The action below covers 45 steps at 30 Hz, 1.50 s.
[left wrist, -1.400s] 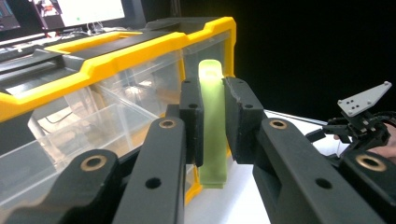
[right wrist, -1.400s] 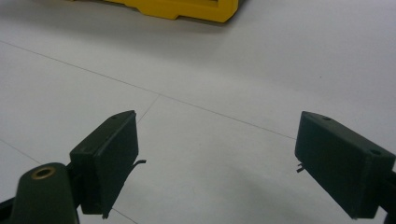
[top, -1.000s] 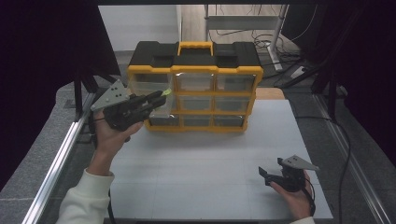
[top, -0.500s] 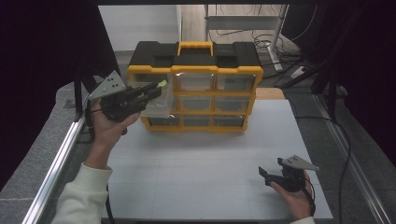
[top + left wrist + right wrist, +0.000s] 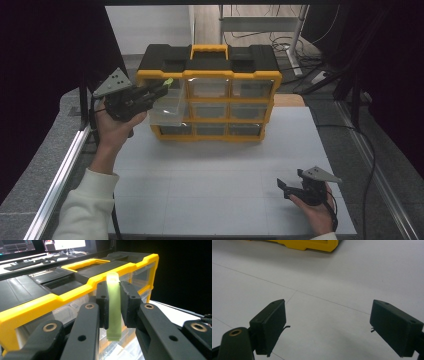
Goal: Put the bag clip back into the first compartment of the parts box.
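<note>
A yellow and black drawer organiser [image 5: 210, 90] stands at the back of the white table [image 5: 225, 165]; its top [image 5: 75, 277] also fills the left gripper view. Its upper left clear drawer [image 5: 167, 111] is pulled out. My left gripper [image 5: 161, 89] is raised above that drawer, shut on a pale green stick [image 5: 167, 82]. In the left gripper view the green stick [image 5: 114, 305] stands upright, clamped between the two pads. My right gripper [image 5: 291, 186] rests low near the table's front right, open, with only bare table between its pads [image 5: 272, 325].
An aluminium rail [image 5: 60, 175] runs along the table's left edge. Cables [image 5: 370, 165] lie on the floor to the right. The organiser's yellow base [image 5: 307, 245] shows at the top of the right gripper view.
My left hand has drifted to the left and slightly up with the green stick in its grip. The right hand has stayed still.
</note>
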Available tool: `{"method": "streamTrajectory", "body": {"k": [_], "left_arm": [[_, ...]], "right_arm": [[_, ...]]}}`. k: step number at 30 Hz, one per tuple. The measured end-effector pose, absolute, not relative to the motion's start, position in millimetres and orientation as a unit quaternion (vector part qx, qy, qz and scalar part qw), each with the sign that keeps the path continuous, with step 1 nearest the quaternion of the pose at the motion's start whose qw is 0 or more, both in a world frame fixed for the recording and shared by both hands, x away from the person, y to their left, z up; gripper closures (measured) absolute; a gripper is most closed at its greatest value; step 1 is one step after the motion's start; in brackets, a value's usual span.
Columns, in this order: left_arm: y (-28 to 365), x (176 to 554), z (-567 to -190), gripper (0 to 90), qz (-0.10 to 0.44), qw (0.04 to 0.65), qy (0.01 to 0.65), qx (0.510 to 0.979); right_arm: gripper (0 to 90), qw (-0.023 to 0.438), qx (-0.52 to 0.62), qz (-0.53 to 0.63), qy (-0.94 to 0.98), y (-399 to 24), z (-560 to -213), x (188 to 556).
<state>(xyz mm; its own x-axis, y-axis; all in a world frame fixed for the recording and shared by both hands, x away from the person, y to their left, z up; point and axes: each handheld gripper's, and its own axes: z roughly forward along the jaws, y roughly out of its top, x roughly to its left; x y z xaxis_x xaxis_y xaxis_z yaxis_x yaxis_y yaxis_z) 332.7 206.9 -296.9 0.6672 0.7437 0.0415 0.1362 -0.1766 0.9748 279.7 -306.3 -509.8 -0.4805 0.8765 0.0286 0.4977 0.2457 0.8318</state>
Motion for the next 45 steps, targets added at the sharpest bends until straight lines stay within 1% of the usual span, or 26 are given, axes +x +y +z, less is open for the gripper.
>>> {"method": "streamTrajectory", "body": {"k": [13,14,17,19,21,24,32,45], "left_arm": [[210,340,-300,76.3,0.267,0.554,0.318,0.721],[210,341,-301,72.7,0.264,0.555,0.317,0.722],[209,341,-302,50.4,0.267,0.555,0.313,0.723],[208,339,-303,38.8,0.264,0.555,0.316,0.723],[207,336,-304,31.5,0.261,0.555,0.317,0.724],[209,332,-305,26.4,0.249,0.565,0.316,0.72],[213,323,-310,25.7,0.237,0.581,0.309,0.714],[211,306,-316,26.9,0.229,0.586,0.294,0.719]], "right_arm": [[13.8,0.229,0.456,0.413,0.755,-306,-510,280],[13.8,0.229,0.455,0.412,0.755,-306,-510,280],[13.8,0.228,0.455,0.412,0.756,-306,-510,280],[13.8,0.228,0.455,0.412,0.756,-306,-510,280],[13.8,0.228,0.455,0.412,0.756,-306,-510,280],[13.8,0.228,0.455,0.412,0.756,-306,-510,280],[13.8,0.229,0.455,0.411,0.756,-306,-510,280],[13.8,0.228,0.455,0.411,0.757,-305,-510,279]]}}
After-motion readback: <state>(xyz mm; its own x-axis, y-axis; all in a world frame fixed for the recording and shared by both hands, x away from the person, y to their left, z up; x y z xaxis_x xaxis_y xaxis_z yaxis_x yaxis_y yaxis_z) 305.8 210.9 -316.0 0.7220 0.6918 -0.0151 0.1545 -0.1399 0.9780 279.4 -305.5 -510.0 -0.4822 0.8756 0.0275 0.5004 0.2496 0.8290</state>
